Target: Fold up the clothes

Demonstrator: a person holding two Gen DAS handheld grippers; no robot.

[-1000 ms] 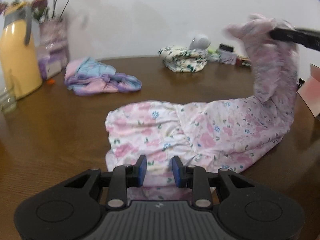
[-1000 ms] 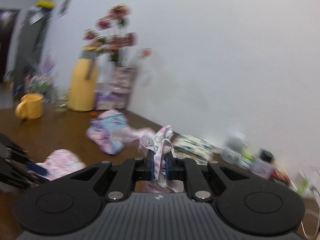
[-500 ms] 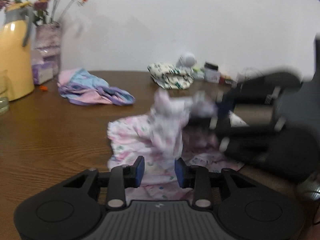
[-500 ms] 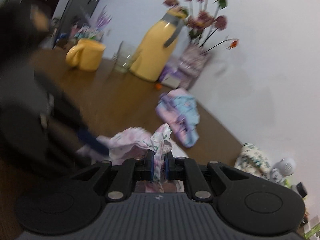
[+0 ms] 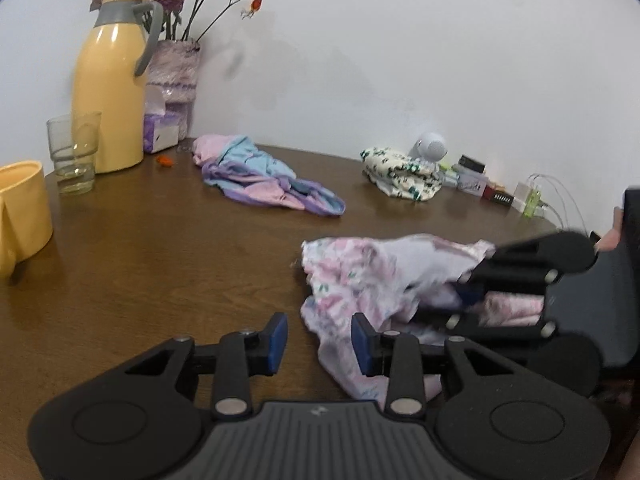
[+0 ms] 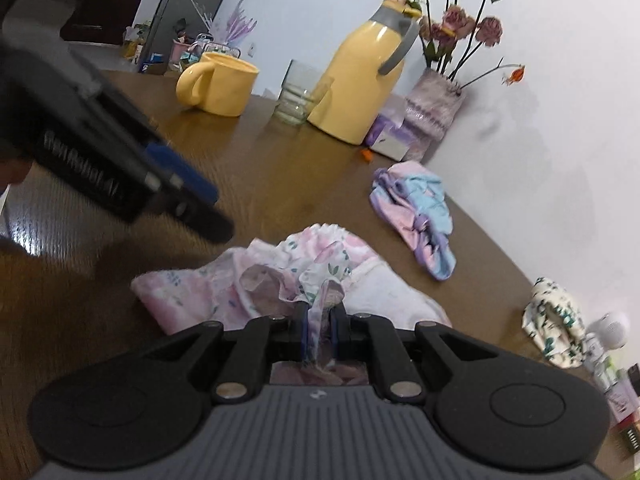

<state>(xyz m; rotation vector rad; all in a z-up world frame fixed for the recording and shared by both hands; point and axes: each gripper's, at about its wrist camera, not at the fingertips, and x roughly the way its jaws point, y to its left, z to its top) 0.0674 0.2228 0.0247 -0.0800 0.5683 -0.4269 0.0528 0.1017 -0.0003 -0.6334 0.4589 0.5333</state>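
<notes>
On the worktop (image 5: pixel 160 264), the left claw (image 5: pixel 318 344) hangs with jaws apart and empty, the pink flowered garment (image 5: pixel 360 280) lying just to its right, where the right claw (image 6: pixel 320 320), clamped on its gathered edge, is nearer; no writing is readable.

**Pinks, Yellows, Brown Wood**

Pink floral garment (image 5: pixel 360 280) with green sprigs; pastel pink-blue-lilac bundle (image 5: pixel 264 184); cream cloth (image 5: pixel 404 176) with dark green print. Yellow jug (image 5: pixel 110 92), grey-lidded; yellow mug (image 6: pixel 222 86); brown table (image 5: pixel 160 248); dusty-pink roses (image 6: pixel 456 20).
</notes>
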